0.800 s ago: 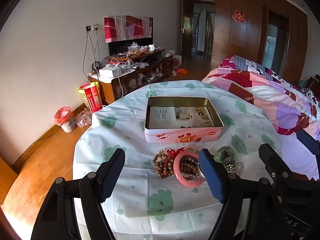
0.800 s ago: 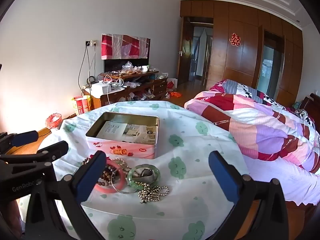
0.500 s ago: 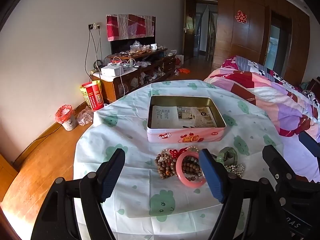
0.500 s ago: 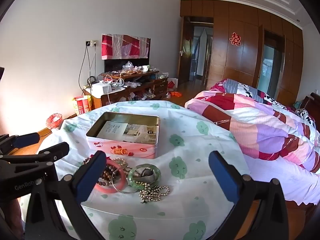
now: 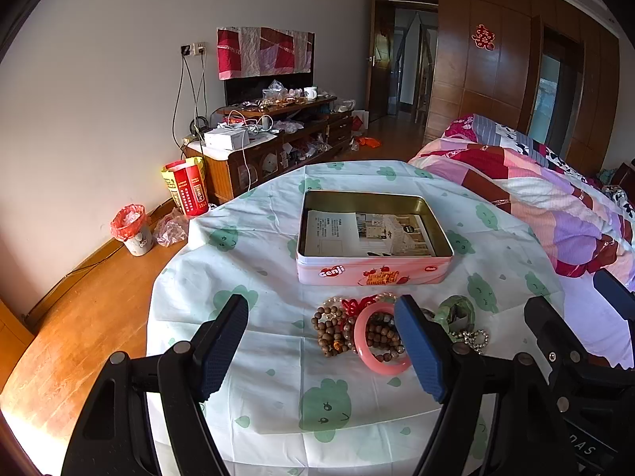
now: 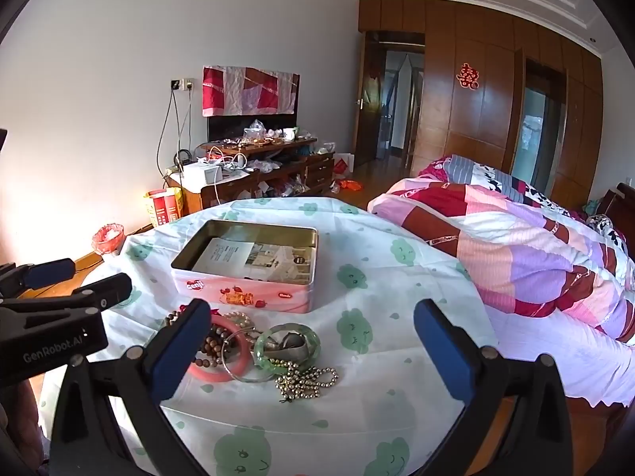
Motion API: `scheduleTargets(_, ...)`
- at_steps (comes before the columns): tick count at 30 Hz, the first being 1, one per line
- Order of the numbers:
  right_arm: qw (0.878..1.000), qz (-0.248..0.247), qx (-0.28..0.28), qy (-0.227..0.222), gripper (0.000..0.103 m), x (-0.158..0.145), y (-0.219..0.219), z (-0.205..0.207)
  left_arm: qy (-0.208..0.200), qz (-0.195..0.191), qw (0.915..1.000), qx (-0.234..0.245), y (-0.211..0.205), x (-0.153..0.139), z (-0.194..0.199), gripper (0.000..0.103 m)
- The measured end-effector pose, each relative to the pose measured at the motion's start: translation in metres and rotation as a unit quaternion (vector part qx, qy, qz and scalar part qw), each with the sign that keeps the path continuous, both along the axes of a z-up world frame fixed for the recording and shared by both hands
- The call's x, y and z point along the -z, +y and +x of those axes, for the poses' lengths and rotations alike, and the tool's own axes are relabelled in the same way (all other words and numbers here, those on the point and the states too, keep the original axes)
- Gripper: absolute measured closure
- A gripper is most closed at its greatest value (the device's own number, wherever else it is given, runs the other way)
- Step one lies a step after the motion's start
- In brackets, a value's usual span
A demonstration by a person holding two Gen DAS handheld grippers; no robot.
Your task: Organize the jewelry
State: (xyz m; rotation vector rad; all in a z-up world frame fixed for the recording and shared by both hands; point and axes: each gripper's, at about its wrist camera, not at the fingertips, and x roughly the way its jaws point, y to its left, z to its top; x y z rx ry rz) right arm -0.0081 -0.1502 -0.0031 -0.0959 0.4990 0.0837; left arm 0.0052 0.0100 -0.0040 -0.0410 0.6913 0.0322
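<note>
**Jewelry heaped before the open tin**

The pink rectangular metal tin (image 5: 375, 273) is sitting on the desk (image 5: 246, 341), its long axis running left-right. Bracelets, including a pink bangle (image 5: 380, 363) and seemingly wooden beads (image 5: 328, 331), are lying just before it. Left tool (image 5: 325, 351) and right tool (image 6: 313, 351) are hovering released, grasping nothing.

Daylit, bright, both views sharp. Strong fisheye bowing; black vignette in corners. Overexposed glow on wall (image 6: 59, 206) at 9 o'clock in right view; warm glare on floor (image 5: 24, 408) at 8 o'clock in left view. Shadows soft.

quilt (image 6: 528, 246) on bed | red bin (image 5: 133, 230) — floor | cluttered cabinet (image 5: 274, 146)
</note>
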Motion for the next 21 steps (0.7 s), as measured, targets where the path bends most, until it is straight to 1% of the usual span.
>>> scheduleTargets(21, 1.000, 0.004, -0.002, 0.006, 0.000, 0.0059, 0.0010, 0.0014, 0.000, -0.002, 1.0000, -0.006, 0.0023, 0.0028, 0.0024, 0.027)
